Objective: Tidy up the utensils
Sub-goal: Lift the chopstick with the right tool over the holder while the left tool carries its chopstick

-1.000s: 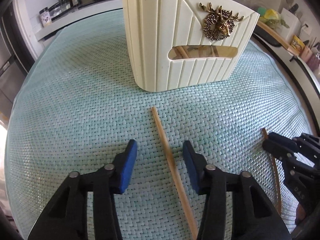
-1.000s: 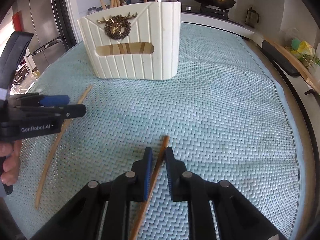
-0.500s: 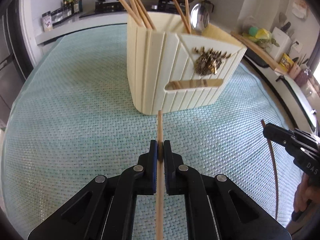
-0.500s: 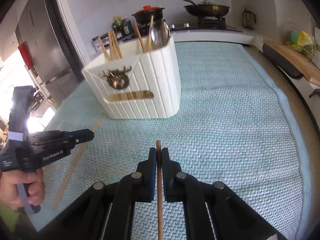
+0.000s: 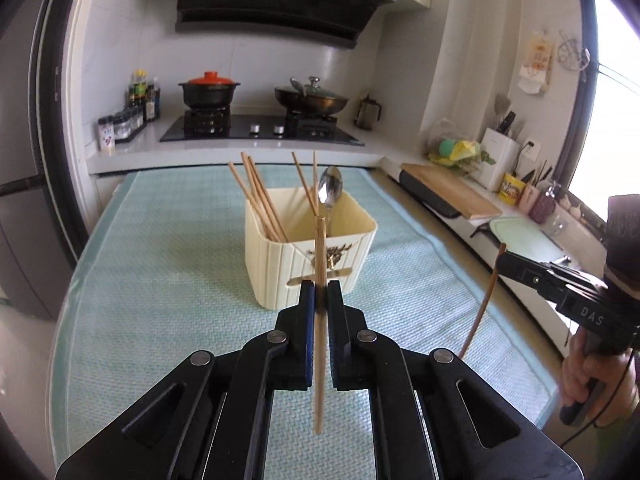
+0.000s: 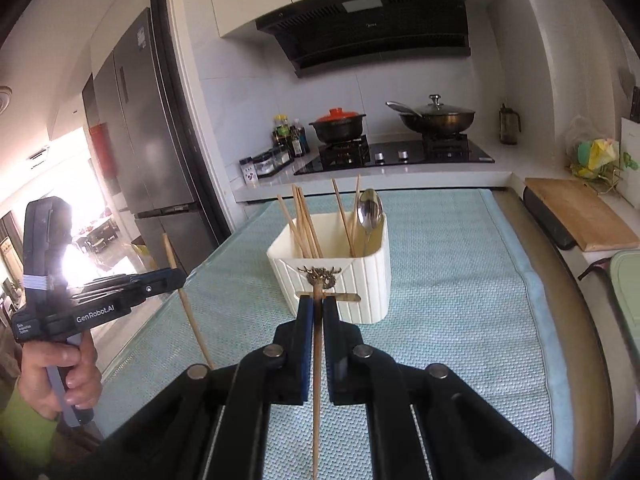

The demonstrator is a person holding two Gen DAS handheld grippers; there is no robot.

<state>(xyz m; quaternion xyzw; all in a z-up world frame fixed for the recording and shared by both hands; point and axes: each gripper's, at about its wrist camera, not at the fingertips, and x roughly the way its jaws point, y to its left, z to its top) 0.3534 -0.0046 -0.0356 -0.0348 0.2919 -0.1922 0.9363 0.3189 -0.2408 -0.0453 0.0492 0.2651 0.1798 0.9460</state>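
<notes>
My left gripper is shut on a pale wooden chopstick, held up off the teal mat. In front of it stands the cream utensil holder, with several chopsticks and a metal spoon standing in it. My right gripper is shut on a darker chopstick, also lifted, in front of the holder. Each view shows the other gripper off to the side: the right gripper with its stick, and the left gripper with its stick.
Behind the mat a counter carries a hob with a red-lidded pot and a wok, plus spice bottles. A wooden cutting board lies on the right counter. A tall fridge stands at the left.
Both grippers closed on chopsticks that lay on the mat and lifted them. Both views swung up from the mat, so the holder now sits lower and farther off.
</notes>
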